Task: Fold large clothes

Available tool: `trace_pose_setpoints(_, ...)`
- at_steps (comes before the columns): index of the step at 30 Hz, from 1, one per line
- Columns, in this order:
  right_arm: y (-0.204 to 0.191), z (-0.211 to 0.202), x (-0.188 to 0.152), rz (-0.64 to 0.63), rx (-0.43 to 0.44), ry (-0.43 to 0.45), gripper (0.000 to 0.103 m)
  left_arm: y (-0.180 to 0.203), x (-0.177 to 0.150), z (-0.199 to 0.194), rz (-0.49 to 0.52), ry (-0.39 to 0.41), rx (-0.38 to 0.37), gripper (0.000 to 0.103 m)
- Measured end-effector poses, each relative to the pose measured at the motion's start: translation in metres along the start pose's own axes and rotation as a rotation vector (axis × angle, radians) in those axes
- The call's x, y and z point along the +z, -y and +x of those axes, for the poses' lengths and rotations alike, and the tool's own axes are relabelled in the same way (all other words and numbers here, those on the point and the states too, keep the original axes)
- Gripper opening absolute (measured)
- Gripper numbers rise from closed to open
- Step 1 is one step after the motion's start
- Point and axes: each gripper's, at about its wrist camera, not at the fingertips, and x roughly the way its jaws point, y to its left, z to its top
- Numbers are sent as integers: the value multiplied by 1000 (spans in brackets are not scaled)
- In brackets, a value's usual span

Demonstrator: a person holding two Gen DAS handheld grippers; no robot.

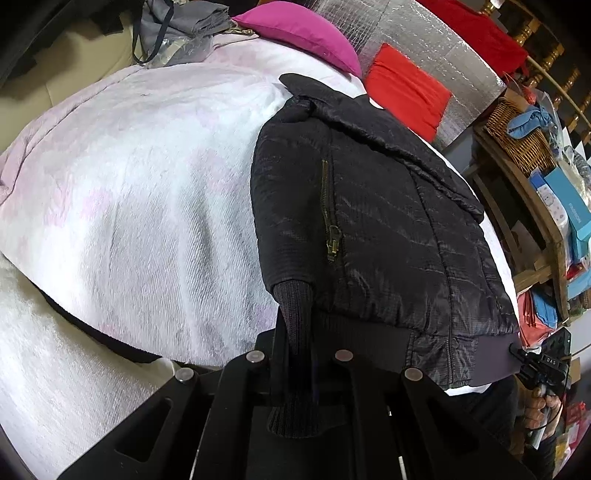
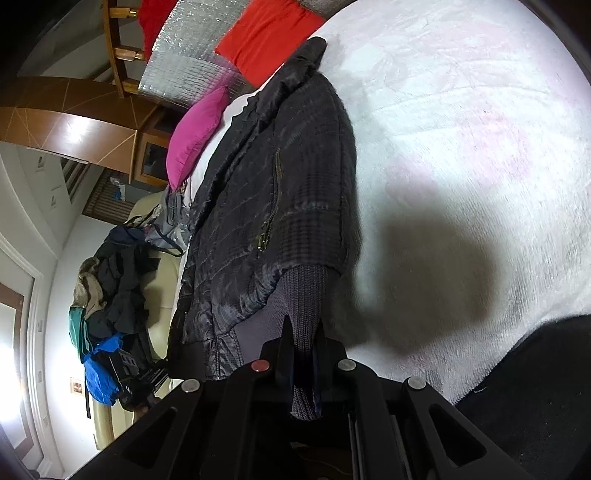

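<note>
A black quilted jacket (image 1: 373, 221) with a brass pocket zip lies on the white and pink blanket (image 1: 129, 177). My left gripper (image 1: 295, 325) is shut on one ribbed knit sleeve cuff (image 1: 293, 306), which runs between the fingers. My right gripper (image 2: 303, 332) is shut on the other ribbed cuff (image 2: 301, 291) of the jacket (image 2: 266, 192). The right gripper also shows in the left wrist view (image 1: 535, 363), at the jacket's hem. The left gripper shows in the right wrist view (image 2: 140, 376) at the hem's far end.
A magenta pillow (image 1: 299, 33) and a red pillow (image 1: 406, 92) lie beyond the jacket's collar. A wooden shelf with a wicker basket and boxes (image 1: 532, 173) stands on one side. A pile of clothes (image 2: 110, 295) sits on a cream seat on the other side.
</note>
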Motion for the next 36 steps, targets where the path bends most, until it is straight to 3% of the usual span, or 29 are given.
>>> trace_pose_setpoints(15,-7,1,0,-22,-21,0,8,16,-2,-2,63,21,80,8)
trace_pose_setpoints(36,-9,1,-2,-29,-27,1,8,25,-2,-5,111,31,116,8)
